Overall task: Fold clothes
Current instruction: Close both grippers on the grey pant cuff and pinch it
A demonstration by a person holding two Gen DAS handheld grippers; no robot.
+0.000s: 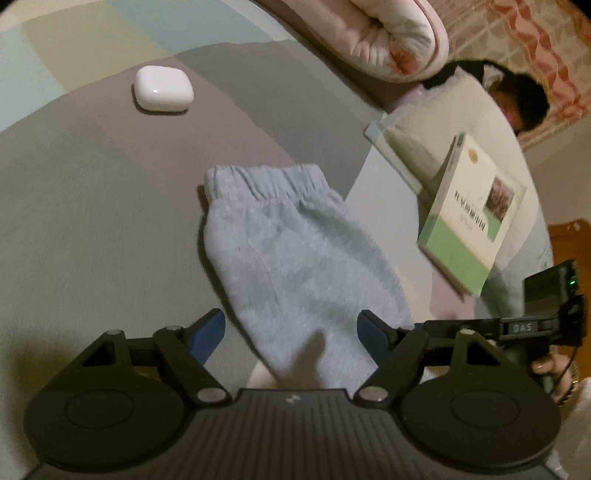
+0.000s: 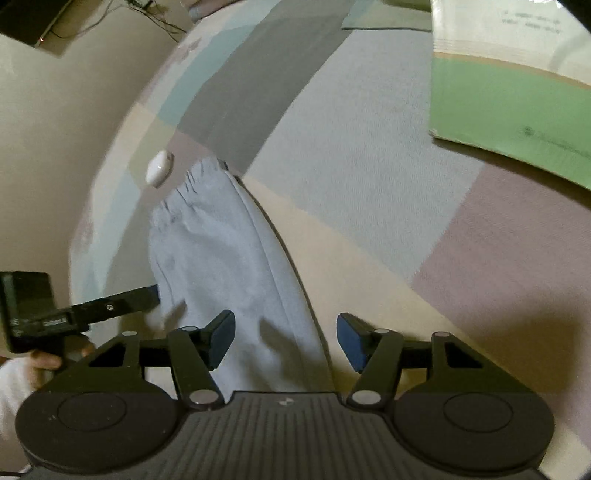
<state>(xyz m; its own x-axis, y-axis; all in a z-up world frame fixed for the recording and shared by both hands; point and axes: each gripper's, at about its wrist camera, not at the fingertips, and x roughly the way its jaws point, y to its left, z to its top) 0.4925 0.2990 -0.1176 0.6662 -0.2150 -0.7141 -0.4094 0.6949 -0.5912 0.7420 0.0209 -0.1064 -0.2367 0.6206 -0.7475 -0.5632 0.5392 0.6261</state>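
While both grippers are held wide apart, nothing is gripped by either one. The left gripper (image 1: 291,334) is held low over the near end of a light blue piece of clothing (image 1: 291,258), with one blue pad on each side of the cloth. The right gripper (image 2: 284,339) is held over the same end, and the cloth's right edge is seen between its pads. The clothing is laid flat on a bed cover (image 1: 92,221) with big blocks of soft colour. Its stretchy gathered end is pointed away toward the far side of the bed. A small white case (image 1: 162,88) is set beyond that end, near the far edge. A green and white book (image 1: 469,221) is laid to the right, well apart from the clothing. A pink quilt (image 1: 388,33) is bunched at the far right corner.
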